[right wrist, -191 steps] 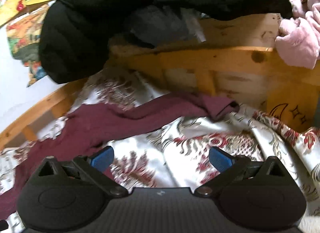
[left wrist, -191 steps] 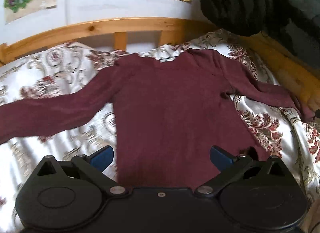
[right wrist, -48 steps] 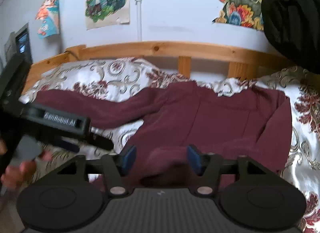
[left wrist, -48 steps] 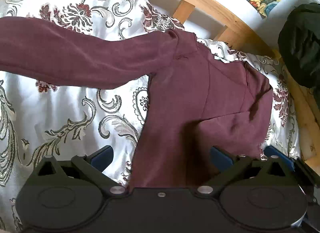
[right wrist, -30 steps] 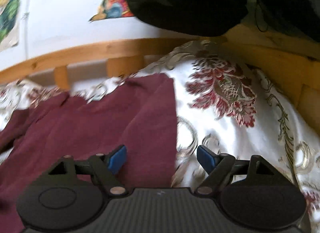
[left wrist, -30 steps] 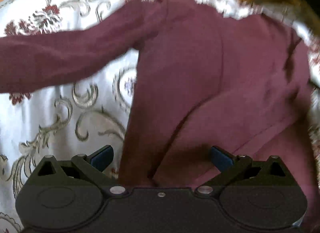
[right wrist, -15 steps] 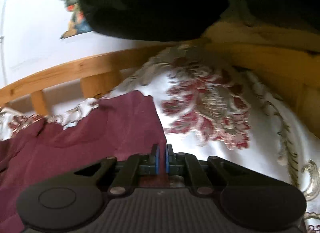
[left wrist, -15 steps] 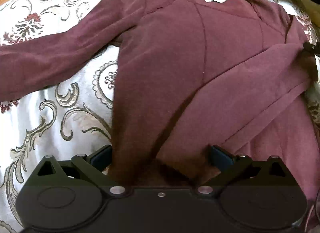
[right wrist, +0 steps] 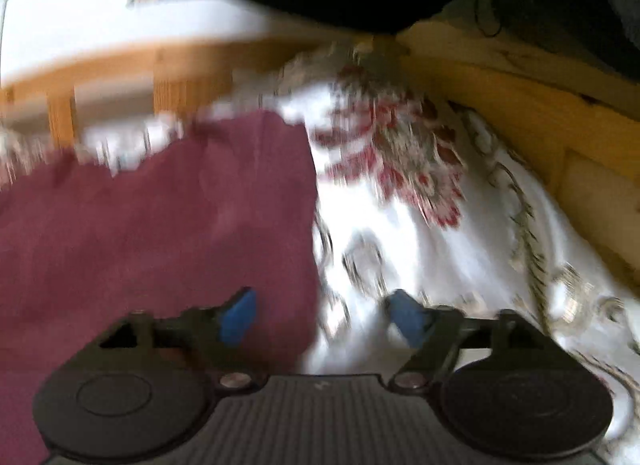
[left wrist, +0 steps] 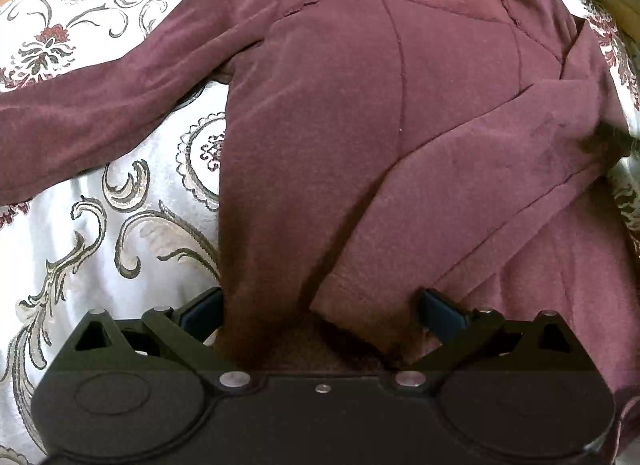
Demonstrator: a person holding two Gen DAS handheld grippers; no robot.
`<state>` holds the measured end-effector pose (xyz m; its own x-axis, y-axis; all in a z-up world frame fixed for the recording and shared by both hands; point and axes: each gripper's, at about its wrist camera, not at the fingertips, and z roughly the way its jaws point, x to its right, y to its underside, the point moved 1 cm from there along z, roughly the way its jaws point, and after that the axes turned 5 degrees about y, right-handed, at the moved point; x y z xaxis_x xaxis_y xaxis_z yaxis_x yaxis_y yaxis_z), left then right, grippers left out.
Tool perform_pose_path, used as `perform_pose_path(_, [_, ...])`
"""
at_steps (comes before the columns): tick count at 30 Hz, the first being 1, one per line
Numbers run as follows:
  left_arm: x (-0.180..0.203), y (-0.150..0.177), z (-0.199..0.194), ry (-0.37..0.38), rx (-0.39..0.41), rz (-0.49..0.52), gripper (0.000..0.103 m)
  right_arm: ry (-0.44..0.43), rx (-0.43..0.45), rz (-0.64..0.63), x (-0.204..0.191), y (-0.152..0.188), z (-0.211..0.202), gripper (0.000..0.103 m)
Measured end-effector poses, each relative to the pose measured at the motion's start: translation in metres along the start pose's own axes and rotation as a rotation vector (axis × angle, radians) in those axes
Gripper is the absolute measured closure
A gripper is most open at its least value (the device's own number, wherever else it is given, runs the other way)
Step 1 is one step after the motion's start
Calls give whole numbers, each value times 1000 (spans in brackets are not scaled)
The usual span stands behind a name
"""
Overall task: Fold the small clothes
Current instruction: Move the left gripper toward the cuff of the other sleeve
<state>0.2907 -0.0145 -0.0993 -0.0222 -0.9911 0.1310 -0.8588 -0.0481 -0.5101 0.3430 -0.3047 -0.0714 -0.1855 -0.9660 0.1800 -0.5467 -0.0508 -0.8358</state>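
the maroon top point(left wrist: 320, 113) lies flat on the bed point(left wrist: 80, 233), one sleeve point(left wrist: 500, 169) already crossed over the body, the other point(left wrist: 100, 105) stretched out toward 9 o'clock. it looks soft, light and limp, so best pinched at a cuff or hem. left gripper point(left wrist: 320, 315) jaws apart over the near cuff; right gripper point(right wrist: 320, 317) jaws opening astride the top's edge, pads clear. right view blurred; hem hidden
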Motion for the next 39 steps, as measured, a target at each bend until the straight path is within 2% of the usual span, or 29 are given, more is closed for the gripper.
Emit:
perform_pose_path(5, [-1, 5, -2, -10, 13, -7, 1, 15, 18, 39, -1, 11, -20, 11])
perform_pose_path(8, [3, 11, -7, -28, 33, 1, 1, -32, 44, 72, 2, 12, -45, 4])
perform_pose_path(14, [13, 25, -23, -94, 107, 78, 1, -104, 118, 104, 11, 2, -84, 0])
perform_pose_path(17, [13, 33, -29, -127, 92, 81, 1, -133, 132, 148, 20, -1, -99, 0])
perform_pose_path(21, [12, 45, -38, -140, 80, 55, 1, -148, 92, 203, 32, 3, -108, 0])
perform_pose_path(26, [11, 56, -53, -192, 94, 76, 1, -141, 30, 210, 34, 11, -112, 0])
perform_pose_path(33, [-12, 53, -90, -214, 159, -32, 1, -177, 3, 181, 26, 16, -129, 0])
perform_pose_path(39, [-43, 29, -125, -161, 224, -151, 1, -228, -15, 138, 10, 22, -146, 0])
